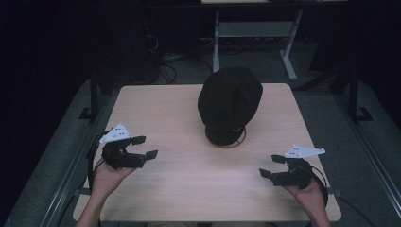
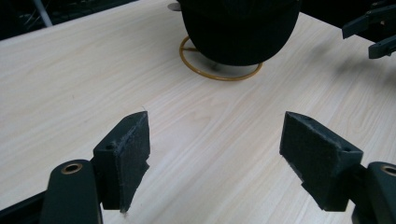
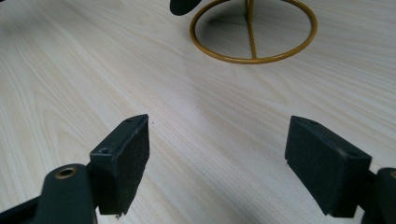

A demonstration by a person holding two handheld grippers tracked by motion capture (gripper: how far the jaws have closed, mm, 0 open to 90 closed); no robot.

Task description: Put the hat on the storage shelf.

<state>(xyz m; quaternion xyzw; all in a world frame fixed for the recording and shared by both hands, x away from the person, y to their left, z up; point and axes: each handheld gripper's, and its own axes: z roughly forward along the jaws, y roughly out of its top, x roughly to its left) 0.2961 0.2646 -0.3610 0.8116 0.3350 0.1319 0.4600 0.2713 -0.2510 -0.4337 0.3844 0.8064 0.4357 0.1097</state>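
Item 1. Black fabric cap point(image 1: 230, 101), rounded crown with a short brim, seated on a gold wire stand with a ring base point(image 1: 231, 142). Location: ahead of both claws, between their lines of reach, toward the far half of the table. In the left gripper view the black fabric cap point(image 2: 240, 30) sits straight ahead beyond the open jaws, the ring base point(image 2: 219, 74) showing under it. In the right gripper view the ring base point(image 3: 254, 32) lies ahead and slightly right of centre, with a thin upright stem rising from it; a dark edge of the cap point(image 3: 184, 5) hangs at the top.

Item 2. Light wood-grain table top point(image 1: 179, 175), rectangular with rounded corners. Bare surface between each claw and the stand; nothing lies in the way.

Item 3. Left gripper point(image 1: 145, 147), black, two-jaw, grey three-cornered plate on top, held in the person's left hand point(image 1: 106, 178). Jaws spread wide, foam pads point(image 2: 133, 158) facing each other across bare table, holding nothing, touching nothing. Midpoint in its own view: left gripper point(image 2: 215, 158).

Item 4. Right gripper point(image 1: 270, 166), same build, held in the person's right hand point(image 1: 307, 191). Jaws spread wide, holding nothing; right gripper point(image 3: 217, 161) hovers over bare wood. Its jaw tips also appear at the upper right of the left gripper view.

Item 5. Surroundings: dark room; grey metal desk frame point(image 1: 255, 30) and loose cables point(image 1: 165, 66) on the floor beyond the table.
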